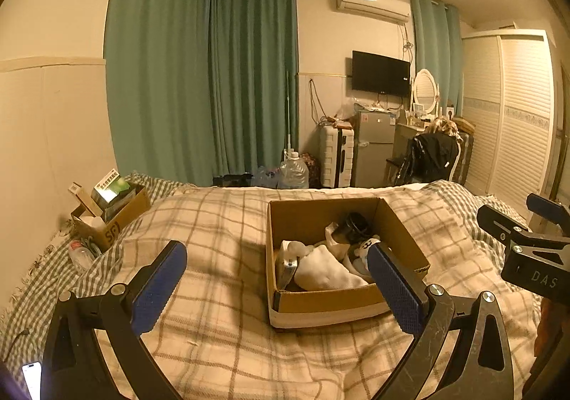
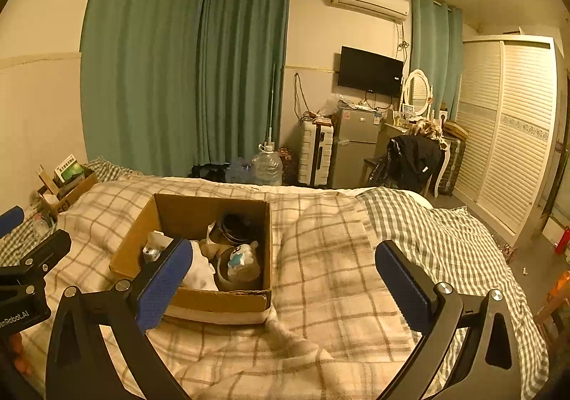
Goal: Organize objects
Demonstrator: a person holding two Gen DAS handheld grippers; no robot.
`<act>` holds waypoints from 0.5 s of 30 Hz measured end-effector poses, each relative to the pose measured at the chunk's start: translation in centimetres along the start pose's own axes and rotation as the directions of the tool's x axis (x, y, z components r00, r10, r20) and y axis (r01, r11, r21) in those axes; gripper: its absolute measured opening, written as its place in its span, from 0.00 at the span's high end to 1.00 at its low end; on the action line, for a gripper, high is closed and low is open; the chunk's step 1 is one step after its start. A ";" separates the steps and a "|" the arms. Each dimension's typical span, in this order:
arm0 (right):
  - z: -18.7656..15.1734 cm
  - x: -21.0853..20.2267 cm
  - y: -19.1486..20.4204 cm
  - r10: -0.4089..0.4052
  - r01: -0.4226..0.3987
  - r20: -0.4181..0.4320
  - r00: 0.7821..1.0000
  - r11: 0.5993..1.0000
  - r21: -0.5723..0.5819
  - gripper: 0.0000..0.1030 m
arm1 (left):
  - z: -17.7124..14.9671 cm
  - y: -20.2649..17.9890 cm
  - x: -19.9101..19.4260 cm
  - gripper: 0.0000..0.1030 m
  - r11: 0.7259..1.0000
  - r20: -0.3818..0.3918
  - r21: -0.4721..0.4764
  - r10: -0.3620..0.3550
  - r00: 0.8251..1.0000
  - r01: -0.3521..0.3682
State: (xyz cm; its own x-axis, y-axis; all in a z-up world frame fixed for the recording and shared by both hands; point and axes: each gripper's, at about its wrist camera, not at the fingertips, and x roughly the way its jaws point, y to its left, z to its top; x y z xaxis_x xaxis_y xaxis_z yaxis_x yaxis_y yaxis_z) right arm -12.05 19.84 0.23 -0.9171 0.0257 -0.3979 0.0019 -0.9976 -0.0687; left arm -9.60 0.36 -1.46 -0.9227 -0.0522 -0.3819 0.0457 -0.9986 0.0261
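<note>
Sitting on the plaid beige blanket [image 1: 221, 222] are two boxes: one open brown cardboard box [image 1: 302, 222] in the middle, holding a black round container [image 1: 354, 227], a white cloth bundle [image 1: 320, 266] and a small white-and-blue plush figure [image 2: 242, 255], and a second, smaller cardboard box [image 1: 117, 218] of packets near the wall. Both tongs hover above the bed, empty: the left gripper [image 1: 276, 286] spread wide with the middle box between its blue pads, the right gripper [image 2: 283, 287] equally wide, just right of that box.
</note>
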 end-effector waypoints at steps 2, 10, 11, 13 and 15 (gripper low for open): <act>-0.1 0.0 0.1 0.000 0.000 0.000 1.000 1.000 -0.003 0.00 | 0.0 -0.2 0.0 0.00 1.000 0.002 0.009 -0.001 1.000 0.001; 0.0 -0.2 0.2 0.006 -0.006 -0.001 1.000 1.000 -0.006 0.00 | 0.1 0.0 0.0 0.00 1.000 0.002 0.010 0.007 1.000 -0.007; 0.0 -0.2 0.3 0.007 -0.007 -0.002 1.000 1.000 -0.006 0.00 | 0.1 0.0 0.0 0.00 1.000 0.002 0.009 0.006 1.000 -0.006; 0.0 -0.2 0.3 0.007 -0.007 -0.002 1.000 1.000 -0.006 0.00 | 0.1 0.0 0.0 0.00 1.000 0.003 0.010 0.005 1.000 -0.005; 0.0 -0.1 0.3 0.009 -0.009 -0.008 1.000 1.000 -0.007 0.00 | 0.1 0.0 0.1 0.00 1.000 0.000 0.013 0.004 1.000 -0.004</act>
State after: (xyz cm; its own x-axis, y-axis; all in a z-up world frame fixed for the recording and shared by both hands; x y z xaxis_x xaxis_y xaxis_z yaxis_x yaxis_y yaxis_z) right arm -11.91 19.52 0.23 -0.9140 0.0168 -0.4055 0.0133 -0.9974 -0.0712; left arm -9.72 0.40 -1.43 -0.9226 -0.0567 -0.3817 0.0448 -0.9982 0.0400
